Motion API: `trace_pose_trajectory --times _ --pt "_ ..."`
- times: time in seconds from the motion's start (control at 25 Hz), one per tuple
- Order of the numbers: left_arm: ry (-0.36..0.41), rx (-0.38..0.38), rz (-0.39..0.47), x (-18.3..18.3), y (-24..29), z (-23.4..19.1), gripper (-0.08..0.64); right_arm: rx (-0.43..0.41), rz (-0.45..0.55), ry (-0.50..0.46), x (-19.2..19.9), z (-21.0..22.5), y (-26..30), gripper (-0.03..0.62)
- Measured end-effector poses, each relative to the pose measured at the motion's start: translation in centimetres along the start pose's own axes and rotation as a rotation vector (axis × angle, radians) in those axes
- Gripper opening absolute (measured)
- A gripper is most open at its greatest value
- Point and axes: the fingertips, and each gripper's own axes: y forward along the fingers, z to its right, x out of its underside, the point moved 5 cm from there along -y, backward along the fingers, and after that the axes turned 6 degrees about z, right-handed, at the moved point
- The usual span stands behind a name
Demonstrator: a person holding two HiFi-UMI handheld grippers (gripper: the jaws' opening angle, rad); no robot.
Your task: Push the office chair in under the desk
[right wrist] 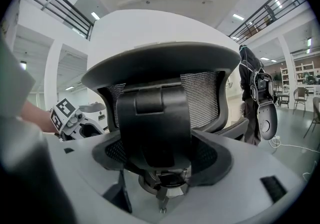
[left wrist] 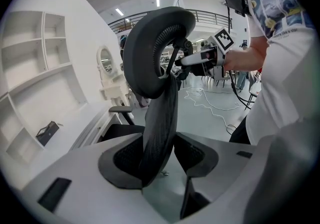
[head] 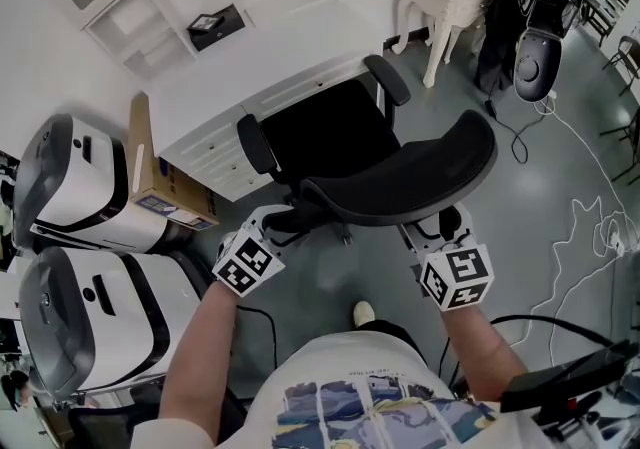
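The office chair [head: 330, 142] stands at the far desk [head: 250, 67], its seat mostly not under it. The left gripper [head: 283, 222] pinches the left edge of the backrest [head: 420, 172], and the right gripper [head: 430, 229] clamps its rear spine. Push both evenly towards the desk so the chair doesn't swivel.

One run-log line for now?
left claw: shut on office chair back edge | right claw: shut on back spine | chair at desk, not fully under

No legible text; cardboard box [head: 160, 180] label [head: 156, 205] too small to read
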Motion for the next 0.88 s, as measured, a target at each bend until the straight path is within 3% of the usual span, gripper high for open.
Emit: trace_pose_trajectory --times 0.28,0.68,0.88 --pt "-0.015 0.008 0.005 0.2 0.0 -0.3 0.210 -0.004 0.005 -0.003 0.1 0.0 0.3 0.344" --pt "-0.102 -0.019 0.005 0.6 0.0 -0.3 0.241 -0.035 -0.040 -0.051 0.6 -0.1 0.1 0.344" --pt "-0.152 -0.060 0.092 -0.3 -1.5 -0.3 0.241 -0.010 -0.040 -0.070 0.5 -0.1 -1.9 0.344"
